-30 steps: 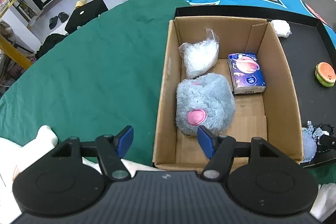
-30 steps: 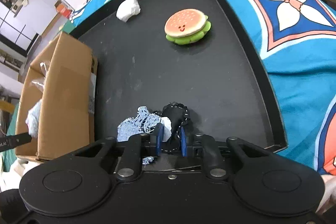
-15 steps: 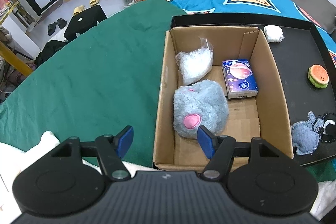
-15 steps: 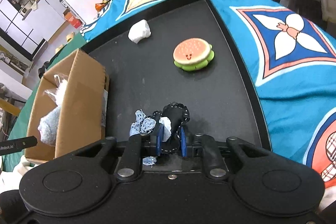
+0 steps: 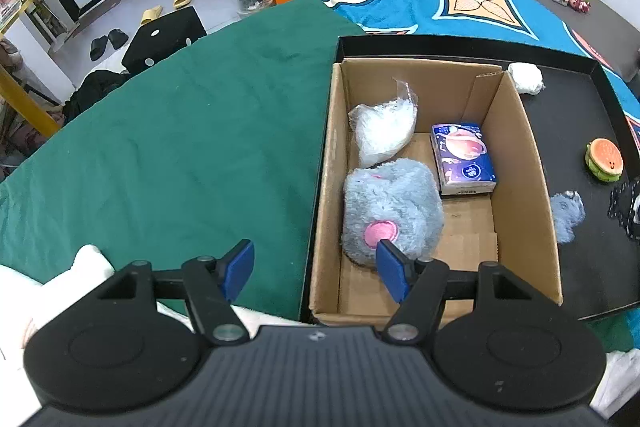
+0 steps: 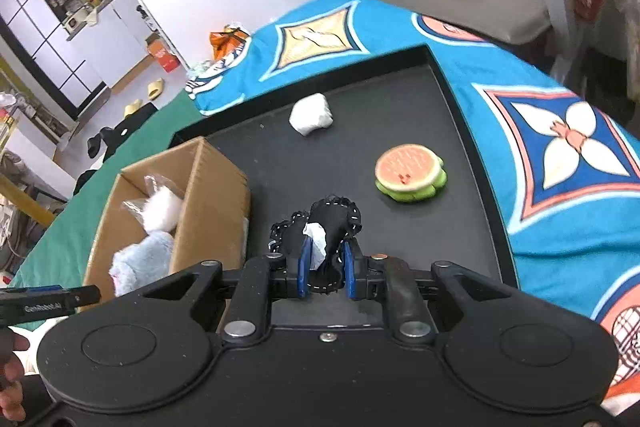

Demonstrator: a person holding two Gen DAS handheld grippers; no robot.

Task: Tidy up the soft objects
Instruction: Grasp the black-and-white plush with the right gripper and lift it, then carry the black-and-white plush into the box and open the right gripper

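Right gripper [image 6: 325,269] clamped on black stitched pouch [image 6: 332,223], raised clear of tray [image 6: 472,131] for carrying to cardboard box [image 5: 528,163]; left gripper [image 5: 316,269] wide, empty, waiting

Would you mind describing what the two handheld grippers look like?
Both match: the left gripper and right gripper have matte black ribbed bodies, two round discs, black linkage arms with silver pivot pins, and blue pads on the fingers.
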